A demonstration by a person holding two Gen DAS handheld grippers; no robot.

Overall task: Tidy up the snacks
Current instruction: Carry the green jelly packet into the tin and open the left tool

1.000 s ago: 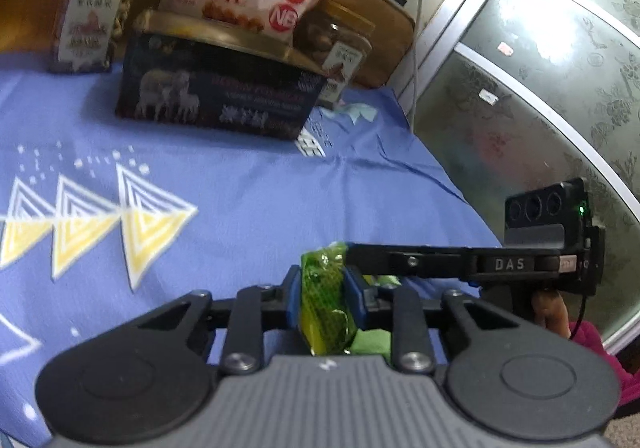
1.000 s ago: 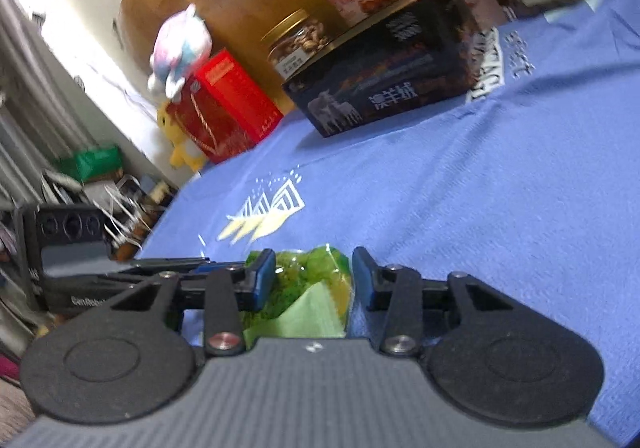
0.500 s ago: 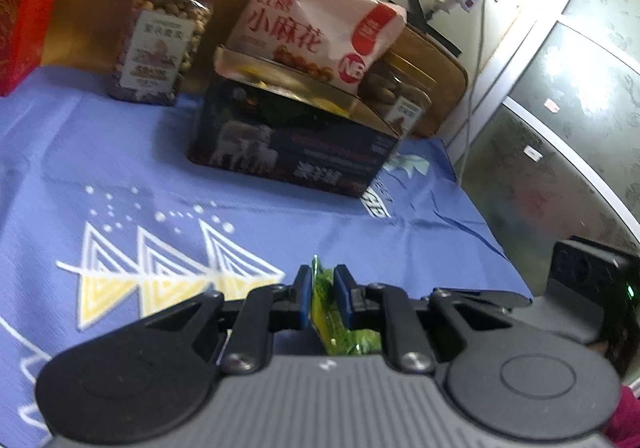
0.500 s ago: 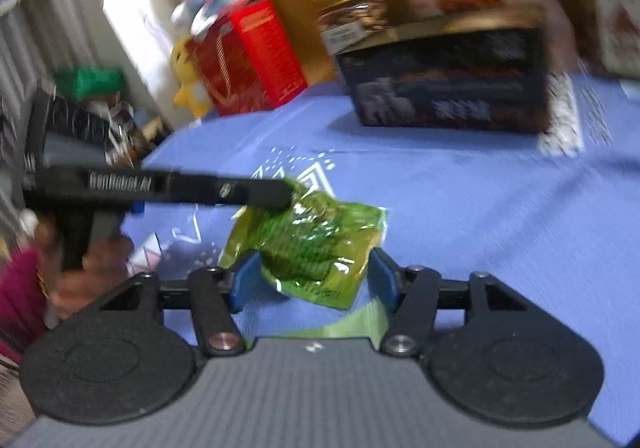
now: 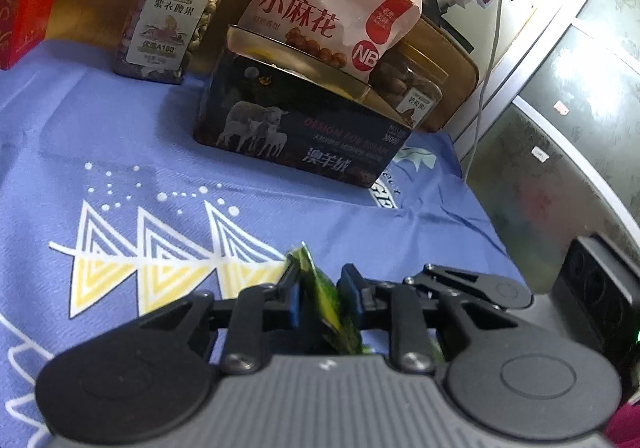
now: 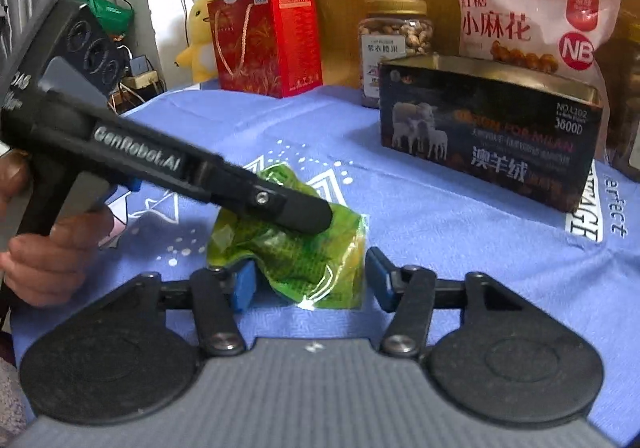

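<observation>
A green snack packet [image 6: 296,248] hangs just above the blue cloth, pinched at its top edge by my left gripper [image 6: 308,214], which reaches in from the left. In the left wrist view the packet [image 5: 324,304] stands edge-on between the shut blue pads of my left gripper [image 5: 320,288]. My right gripper [image 6: 308,282] is open, its pads on either side of the packet's lower part without touching it. A dark open tin box [image 6: 488,144] stands at the back right with a pink snack bag [image 6: 528,12] standing in it.
A nut jar [image 6: 394,44] and a red gift bag [image 6: 268,40] with plush toys stand along the back. A second jar [image 5: 408,88] is behind the box. The blue cloth [image 5: 120,136] covers the table. A glass door [image 5: 560,128] is to the right.
My right gripper has opened wider, let go of the packet and pulled back. My left gripper has closed on the packet's edge and lifted it, turning toward the box.
</observation>
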